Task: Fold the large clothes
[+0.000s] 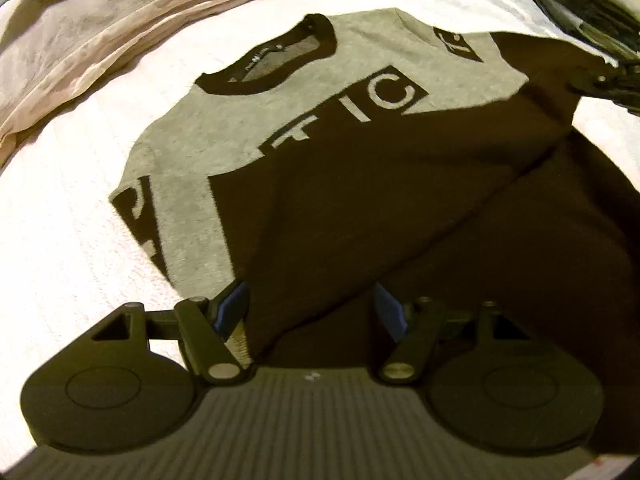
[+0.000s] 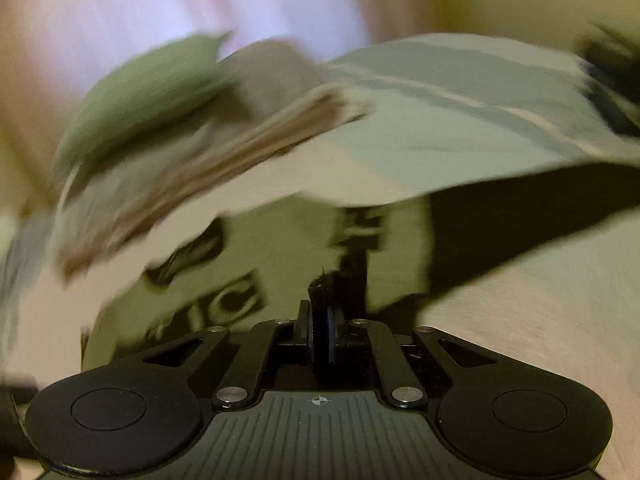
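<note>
The grey and black sweatshirt point(image 1: 280, 152) lies face up on a pale pink bedspread point(image 1: 60, 240), its black collar point(image 1: 272, 64) toward the far side and one black sleeve drawn across the lower body. It looks soft and limp, thick enough to have some weight, so it will likely sag and drag when lifted from one point; hems, cuffs and seam corners look like the surest places to pinch, since the flat middle offers nothing to grip. The left gripper point(image 1: 312, 312) tilts steeply down over the near edge of the garment, its blue-padded fingers point(image 1: 232, 312) apart with dark fabric lying between them, not visibly pressed. The right gripper point(image 2: 320, 320) points more shallowly across the chest lettering in a blurred view; its fingers are together and clamped on a tuft of black fabric point(image 2: 324, 284), probably a sleeve end. Other folded clothes point(image 1: 80, 40) lie far left.
</note>
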{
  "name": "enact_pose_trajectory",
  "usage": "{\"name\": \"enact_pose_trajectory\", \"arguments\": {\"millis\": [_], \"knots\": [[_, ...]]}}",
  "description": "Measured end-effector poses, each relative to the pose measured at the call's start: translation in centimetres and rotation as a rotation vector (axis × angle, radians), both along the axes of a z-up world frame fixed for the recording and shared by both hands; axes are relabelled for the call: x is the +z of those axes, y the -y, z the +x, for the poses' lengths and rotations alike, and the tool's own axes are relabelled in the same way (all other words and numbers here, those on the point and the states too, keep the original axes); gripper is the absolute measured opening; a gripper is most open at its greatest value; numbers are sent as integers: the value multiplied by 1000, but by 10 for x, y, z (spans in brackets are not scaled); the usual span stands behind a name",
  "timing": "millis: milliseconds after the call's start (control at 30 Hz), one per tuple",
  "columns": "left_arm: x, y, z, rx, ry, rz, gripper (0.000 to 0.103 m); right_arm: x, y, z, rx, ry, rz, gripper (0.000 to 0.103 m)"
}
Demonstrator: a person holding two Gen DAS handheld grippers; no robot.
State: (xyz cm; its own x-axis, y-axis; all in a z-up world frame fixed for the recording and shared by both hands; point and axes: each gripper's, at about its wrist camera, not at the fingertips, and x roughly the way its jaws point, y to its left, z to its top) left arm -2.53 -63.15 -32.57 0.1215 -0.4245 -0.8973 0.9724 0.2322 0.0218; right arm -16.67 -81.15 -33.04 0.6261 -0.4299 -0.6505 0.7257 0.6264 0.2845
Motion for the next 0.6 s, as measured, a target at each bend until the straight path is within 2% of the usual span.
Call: {"name": "enact_pose_trajectory", "arguments": {"millis": [100,167,233,300,367,467,567,600], "knots": [[6,-8,3,17,-13,-15,66,-18,-14,21,119,-76,-5,4],[8,-14,5,28,-20,-21,66,-28,-18,25,131,-115,20,14],[10,-17,6,28,-29,-22,66,-30,-21,22,127,-118,41,43],[13,-19,6,19,-25,-28,66,-28,-24,16,135,-100,63,52],[16,-20,6,16,-27,-38,66,-21,-24,9,121,-48,83,52],[23,-17,6,18,-32,-61,66,-14,-18,1,84,78,129,52],[30,-11,5,22,-44,-87,66,-15,-8,-3,25,151,159,52],[31,-8,4,22,-48,-96,66,-13,-5,-4,10,147,146,52]]}}
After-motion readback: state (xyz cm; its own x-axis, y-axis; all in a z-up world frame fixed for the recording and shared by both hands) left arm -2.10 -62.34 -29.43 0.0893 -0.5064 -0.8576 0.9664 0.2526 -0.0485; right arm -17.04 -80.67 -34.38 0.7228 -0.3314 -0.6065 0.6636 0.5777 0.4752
